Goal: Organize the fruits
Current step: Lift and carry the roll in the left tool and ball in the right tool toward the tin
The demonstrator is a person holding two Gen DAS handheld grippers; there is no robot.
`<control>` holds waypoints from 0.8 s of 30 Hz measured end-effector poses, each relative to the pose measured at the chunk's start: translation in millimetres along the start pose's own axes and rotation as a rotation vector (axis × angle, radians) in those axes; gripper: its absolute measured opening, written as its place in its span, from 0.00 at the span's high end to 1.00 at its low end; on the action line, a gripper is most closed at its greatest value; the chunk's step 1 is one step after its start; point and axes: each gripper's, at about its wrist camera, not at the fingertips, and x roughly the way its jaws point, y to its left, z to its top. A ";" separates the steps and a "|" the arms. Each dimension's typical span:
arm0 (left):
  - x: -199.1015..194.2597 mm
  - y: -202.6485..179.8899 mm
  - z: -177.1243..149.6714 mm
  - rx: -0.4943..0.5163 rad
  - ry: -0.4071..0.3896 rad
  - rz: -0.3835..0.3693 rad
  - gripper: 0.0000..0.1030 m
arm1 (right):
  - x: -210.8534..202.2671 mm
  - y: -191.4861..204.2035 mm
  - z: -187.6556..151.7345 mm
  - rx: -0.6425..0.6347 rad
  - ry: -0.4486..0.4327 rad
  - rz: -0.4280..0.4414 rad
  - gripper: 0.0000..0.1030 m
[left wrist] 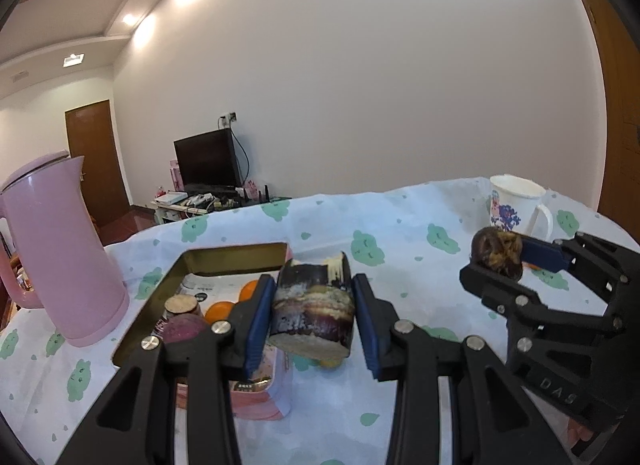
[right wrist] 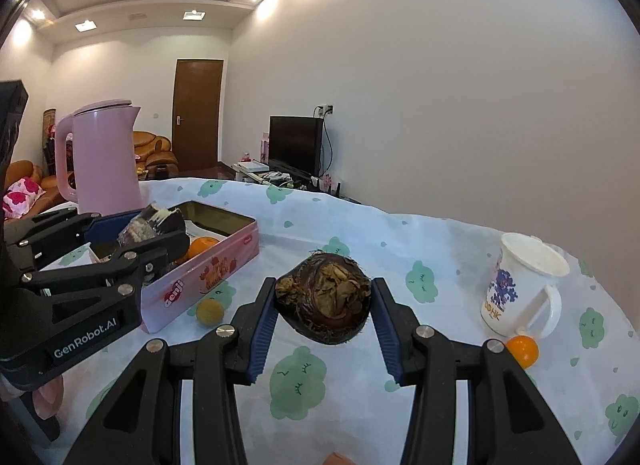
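Note:
My left gripper is shut on a short dark purple sugarcane piece, held above the near right corner of a pink tin box. From the right wrist view, the left gripper and the sugarcane piece hang over the tin box. My right gripper is shut on a brown hairy round fruit, lifted off the tablecloth. In the left wrist view, this right gripper with the brown fruit is to the right. Oranges and another purple piece lie in the tin.
A pink kettle stands left of the tin. A white flowered mug stands at the right with a small orange fruit beside it. A small yellow fruit lies on the cloth by the tin's near wall.

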 end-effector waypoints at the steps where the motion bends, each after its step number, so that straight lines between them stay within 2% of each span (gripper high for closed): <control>1: -1.0 0.6 0.4 -0.001 -0.004 0.000 0.60 | -0.4 0.5 0.5 -0.001 -0.004 0.000 0.53; 18: -6.5 5.6 2.5 -0.001 -0.031 0.016 0.60 | -7.6 1.5 10.3 0.018 -0.040 0.010 0.53; 24: -5.2 10.5 3.7 -0.002 -0.024 0.045 0.60 | -5.9 3.1 14.8 0.020 -0.041 0.024 0.53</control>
